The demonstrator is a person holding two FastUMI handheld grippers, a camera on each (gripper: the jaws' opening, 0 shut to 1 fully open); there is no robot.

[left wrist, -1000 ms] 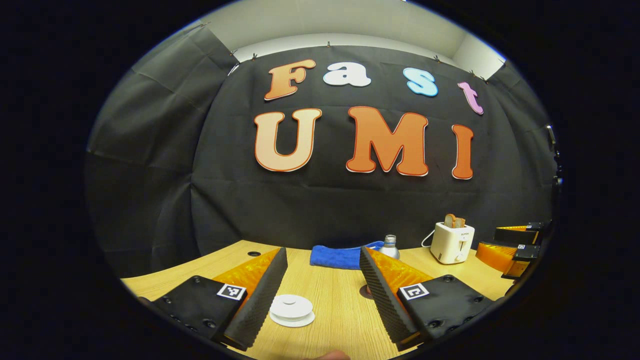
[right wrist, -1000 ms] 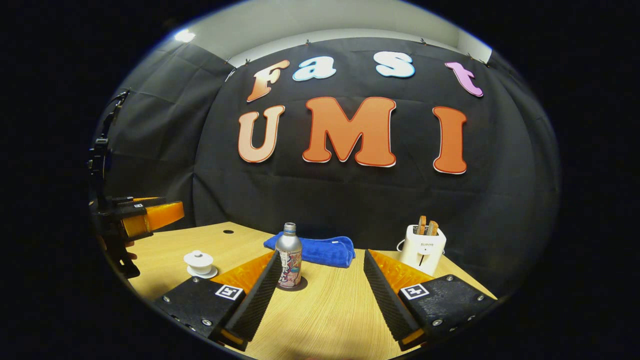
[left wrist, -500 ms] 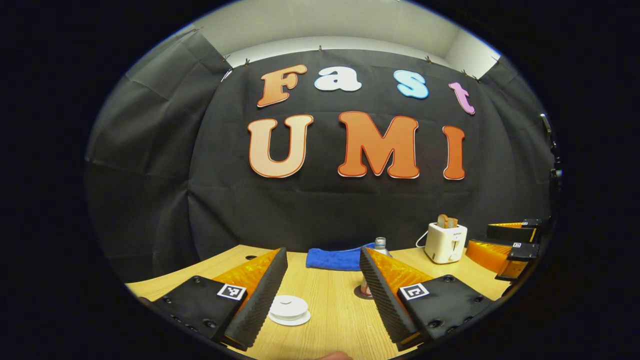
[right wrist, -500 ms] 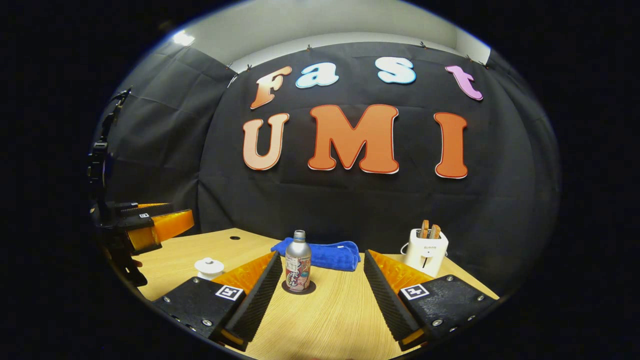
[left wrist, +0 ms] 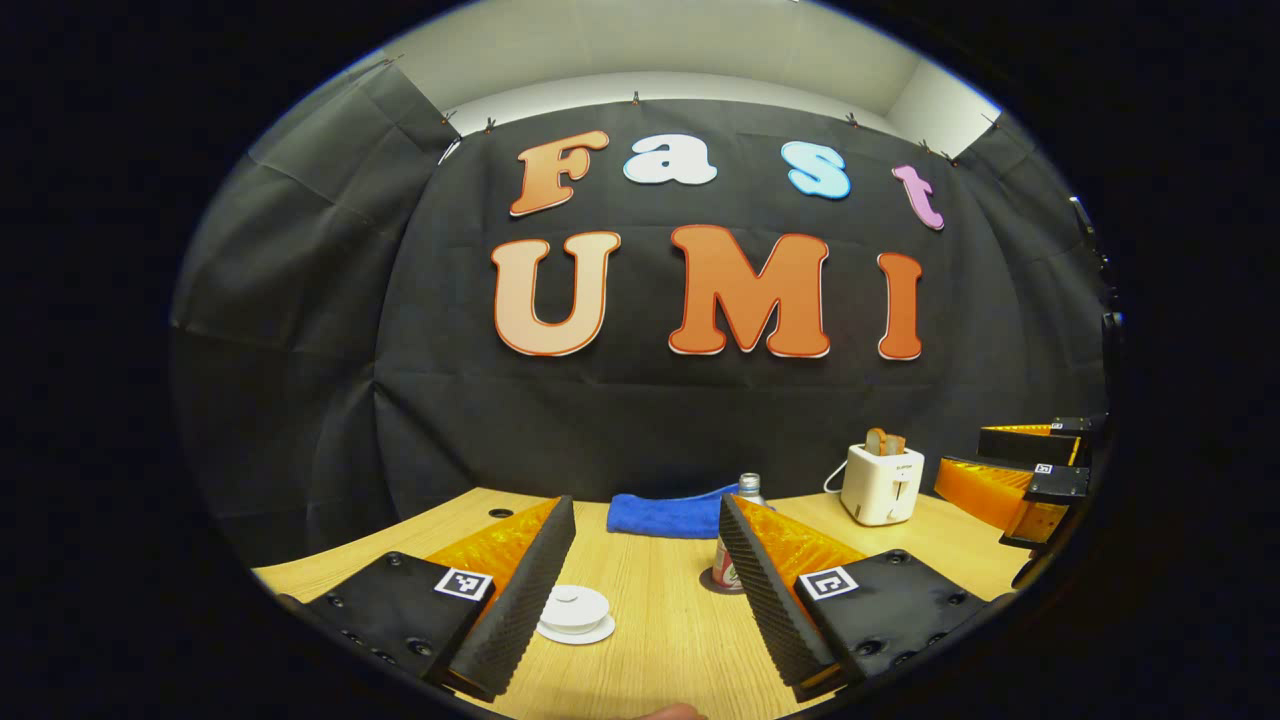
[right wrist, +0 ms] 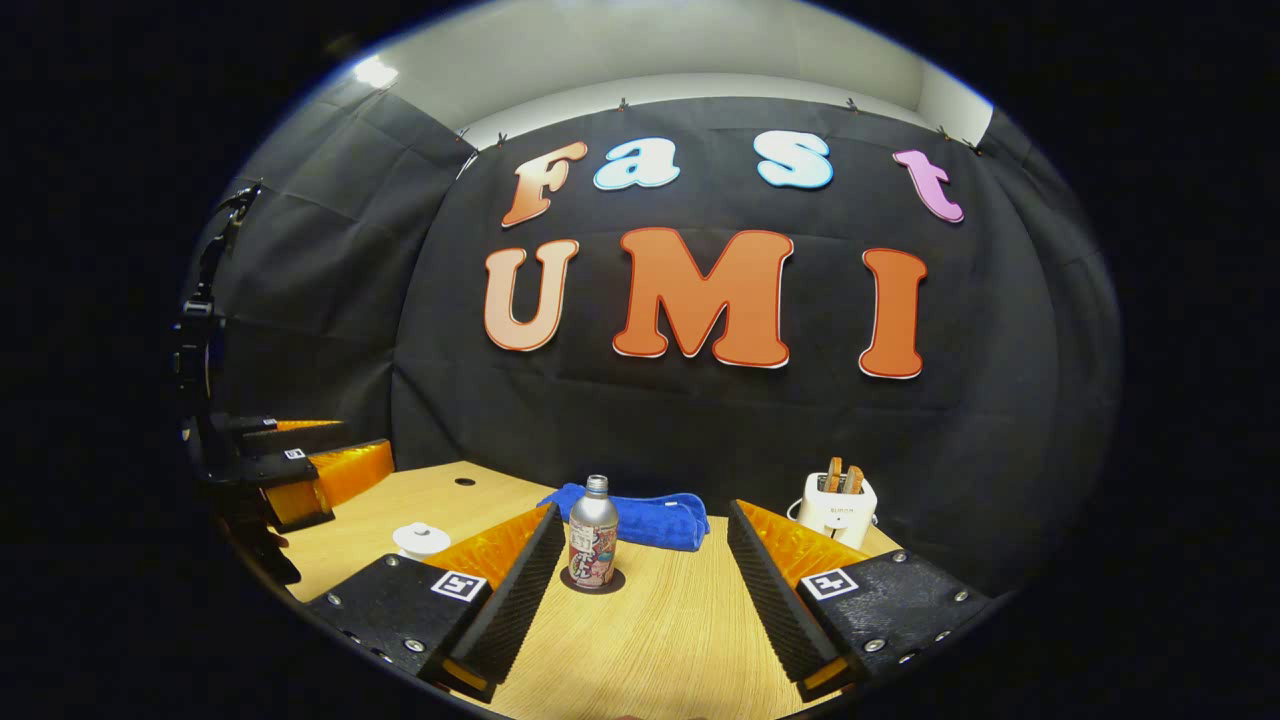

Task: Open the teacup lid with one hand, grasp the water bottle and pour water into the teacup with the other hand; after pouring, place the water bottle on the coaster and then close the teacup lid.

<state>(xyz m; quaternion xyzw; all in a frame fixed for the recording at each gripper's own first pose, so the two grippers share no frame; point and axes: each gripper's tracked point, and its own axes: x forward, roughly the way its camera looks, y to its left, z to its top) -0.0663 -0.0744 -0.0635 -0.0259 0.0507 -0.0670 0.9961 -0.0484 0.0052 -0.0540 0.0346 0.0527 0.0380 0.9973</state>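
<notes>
Task looks finished: lidded teacup (left wrist: pixel 574 606) sits on its saucer on the tabletop (right wrist: pixel 650 640), water bottle (right wrist: pixel 592 546) upright on the coaster (right wrist: pixel 592 583). Left hand-held gripper (left wrist: pixel 645 590) and right hand-held gripper (right wrist: pixel 640 590) both gape wide, holding nothing. Next: probably just retreat.

My table (right wrist: pixel 660 640) is pale wood with fine grain. At lower left of the left gripper view sits the white teacup (left wrist: pixel 574 608) on its white saucer (left wrist: pixel 576 632). At centre of the right gripper view, the water bottle (right wrist: pixel 592 533) is silver with a red, patterned label, on a dark coaster (right wrist: pixel 593 584). Behind lies a bright blue towel (right wrist: pixel 650 516); at right, a white toaster (right wrist: pixel 838 511) holds brown toast (right wrist: pixel 841 477).
</notes>
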